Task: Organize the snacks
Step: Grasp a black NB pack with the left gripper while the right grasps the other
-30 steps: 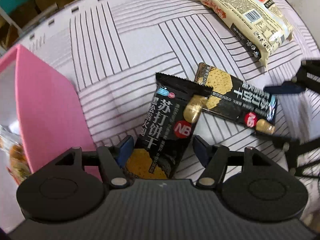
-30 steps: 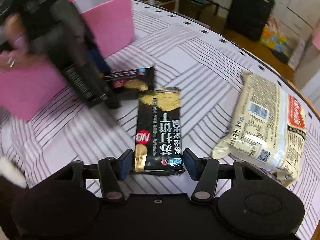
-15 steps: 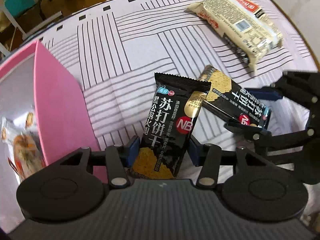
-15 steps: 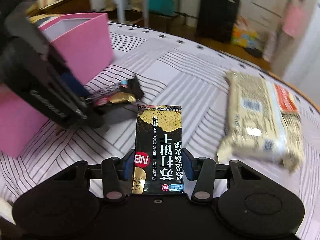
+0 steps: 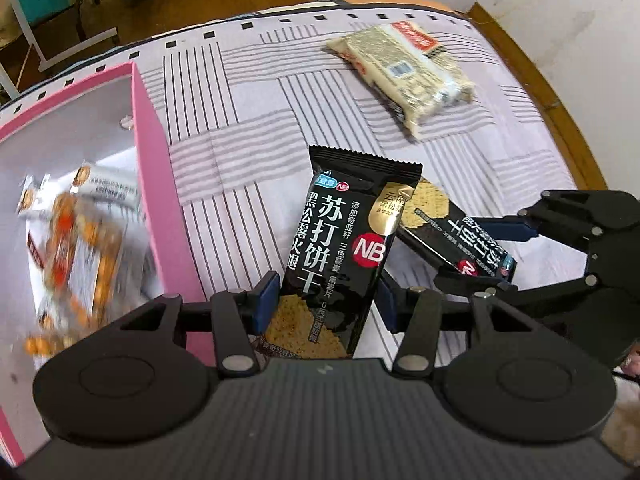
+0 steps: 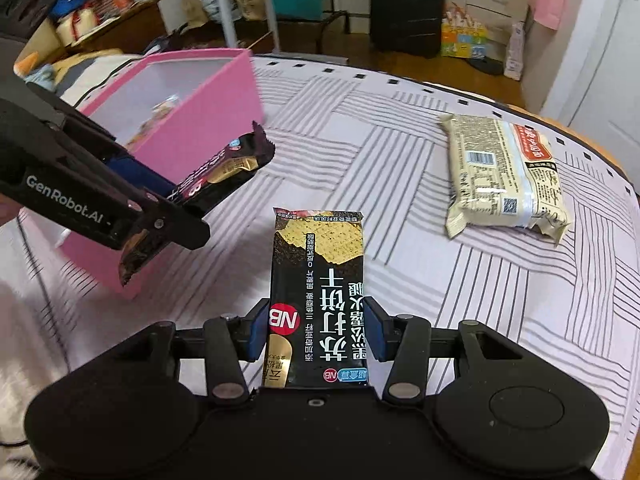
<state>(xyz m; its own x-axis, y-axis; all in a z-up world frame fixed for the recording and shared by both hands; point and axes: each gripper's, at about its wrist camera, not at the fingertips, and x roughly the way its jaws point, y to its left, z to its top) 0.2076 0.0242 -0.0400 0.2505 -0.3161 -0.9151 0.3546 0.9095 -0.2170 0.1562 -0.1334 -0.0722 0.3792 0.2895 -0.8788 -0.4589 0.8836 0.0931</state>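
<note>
While both grippers are clenching black cracker packs off the cloth, the step in hand, as I judge it, is carrying them to the pink box (image 5: 152, 128) and dropping them in. Going left to right in the left wrist view: the box is sitting at nine o'clock, already holding a few blurred snacks (image 5: 76, 248); the left gripper (image 5: 324, 304) is pinching its pack (image 5: 344, 248) low across the width, the pack standing up toward twelve; the right gripper (image 5: 472, 252) at three o'clock is gripping the second pack (image 6: 318, 292) the same way. Doing it well probably means lifting each pack clear of the box wall before letting go, and feeding one hand in at a time so the tools are not colliding. A pale noodle pack (image 5: 404, 76) is lying alone at one o'clock, still to be sorted. Underneath, a striped lilac cloth (image 5: 248, 92) is covering a round table; beyond it a suitcase (image 6: 408, 4) and bags are crowding a cluttered room.
</note>
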